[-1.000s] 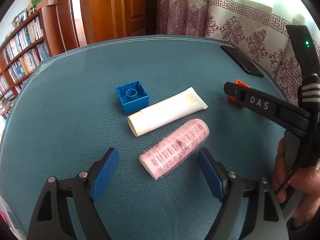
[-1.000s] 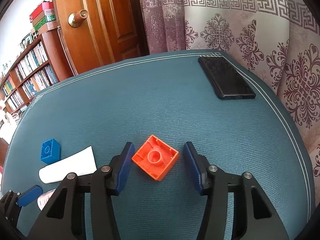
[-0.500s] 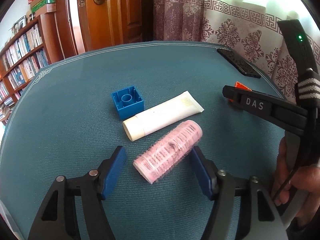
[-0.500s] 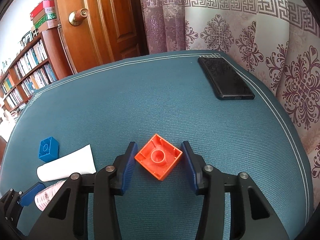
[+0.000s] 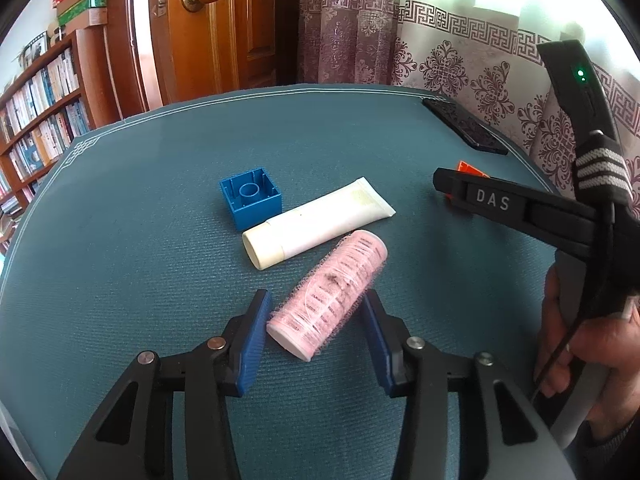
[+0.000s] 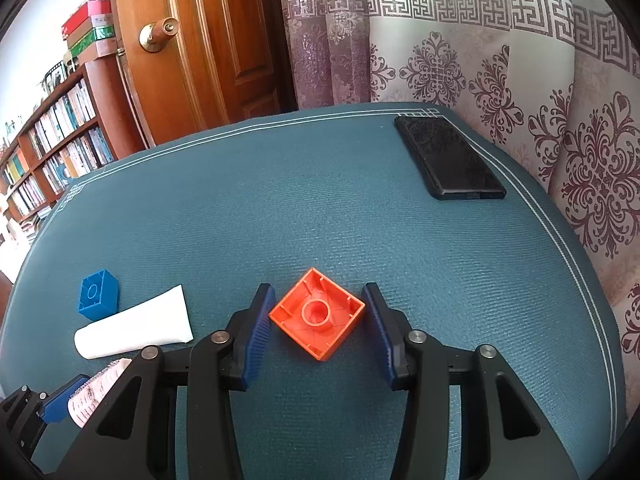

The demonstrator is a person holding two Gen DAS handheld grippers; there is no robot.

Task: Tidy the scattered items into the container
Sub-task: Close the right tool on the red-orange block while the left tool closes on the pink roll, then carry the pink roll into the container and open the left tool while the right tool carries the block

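- left gripper (image 5: 316, 324): blue pads bracket the near end of the pink hair roller (image 5: 328, 298), touching its bristles or just off them; firm grip, can't tell
- roller lies tilted on teal mat (image 5: 160, 220), just beside white tube (image 5: 316, 226)
- blue block (image 5: 251, 197) hollow side up, touching tube's cap end
- right gripper (image 6: 318, 330): narrow, pads at corners of orange block (image 6: 318, 314); contact unclear
- black phone (image 6: 448, 162) far right, well apart
- container not seen
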